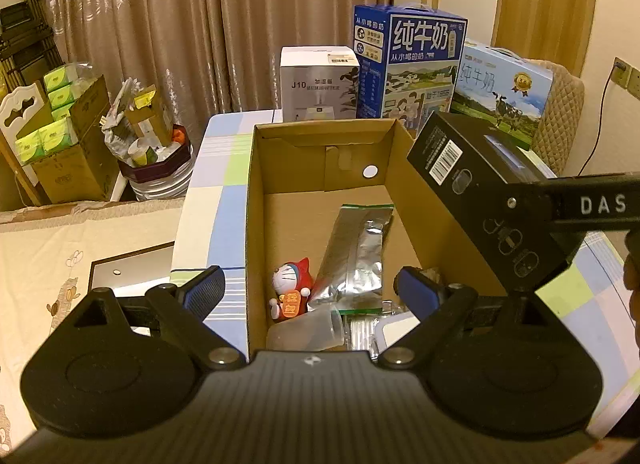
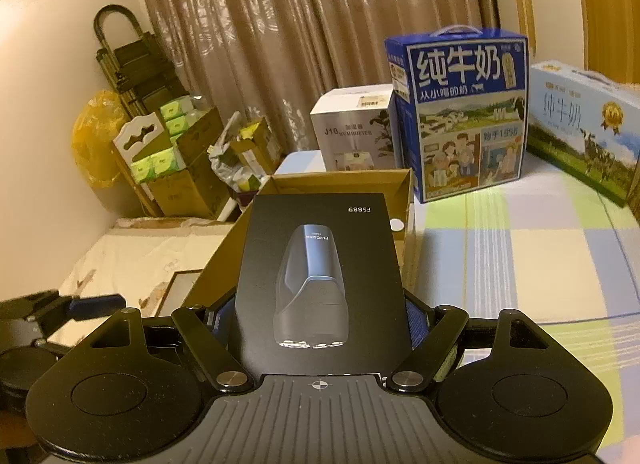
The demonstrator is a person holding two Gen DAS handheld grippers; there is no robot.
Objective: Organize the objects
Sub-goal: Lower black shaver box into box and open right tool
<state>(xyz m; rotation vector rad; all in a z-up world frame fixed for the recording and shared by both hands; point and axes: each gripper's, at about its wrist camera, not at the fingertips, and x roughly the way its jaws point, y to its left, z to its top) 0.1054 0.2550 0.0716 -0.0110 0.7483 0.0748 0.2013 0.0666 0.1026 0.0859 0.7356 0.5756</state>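
An open cardboard box (image 1: 256, 200) stands on a checked tablecloth (image 1: 216, 184). Inside lie a red Doraemon figure (image 1: 292, 288), a silver foil pouch (image 1: 356, 252) and a clear plastic cup (image 1: 304, 330). My left gripper (image 1: 310, 290) is open and holds nothing; one finger is outside the box's left wall and the other is inside. My right gripper (image 2: 318, 320) is shut on a black shaver box (image 2: 320, 264), held tilted over the cardboard box's (image 2: 344, 184) right wall. In the left wrist view the shaver box (image 1: 472, 184) hangs at the right.
Behind the cardboard box stand a white humidifier box (image 1: 316, 84), a dark blue milk carton (image 1: 408, 64) and a light blue milk carton (image 1: 504, 92). A full rubbish bin (image 1: 156, 160) and cartons of tissue packs (image 1: 60, 136) sit left of the table. A framed picture (image 1: 132, 268) lies on the cloth at the left.
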